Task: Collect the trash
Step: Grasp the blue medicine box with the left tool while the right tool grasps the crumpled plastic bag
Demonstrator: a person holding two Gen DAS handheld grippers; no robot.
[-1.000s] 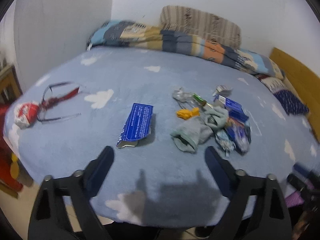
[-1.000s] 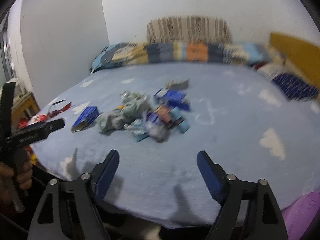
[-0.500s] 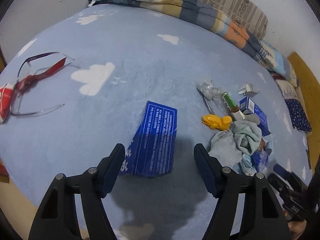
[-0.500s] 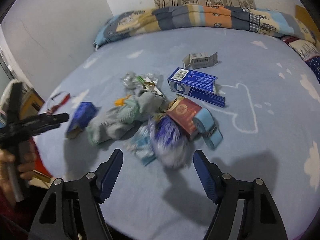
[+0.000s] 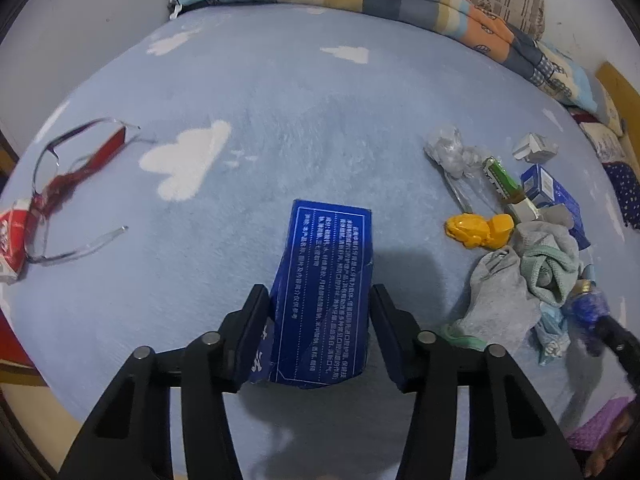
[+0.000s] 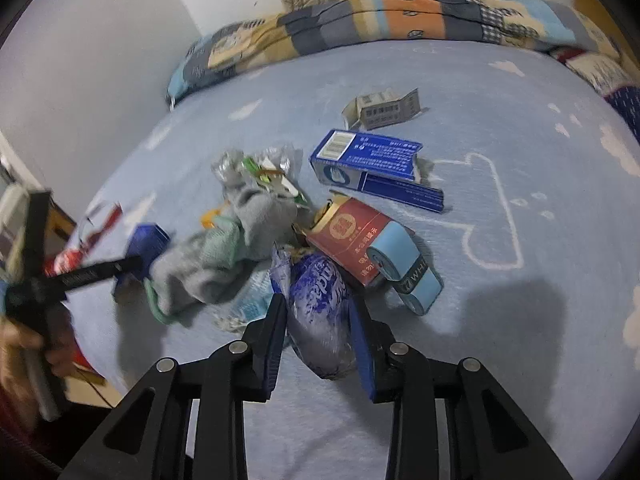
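Our blue box [image 5: 326, 300] lies flat on the bedspread [image 5: 280, 120], its long axis running straight ahead between the fingers of our left gripper [image 5: 318, 316]; the jaws flank its near end, and we judge them pressed on its sides. Only the right view shows our right gripper [image 6: 318, 322] pinching the crumpled blue bag [image 6: 320, 316] beside the red carton [image 6: 348, 236]; only the left view shows the yellow toy [image 5: 478, 230] clearly.
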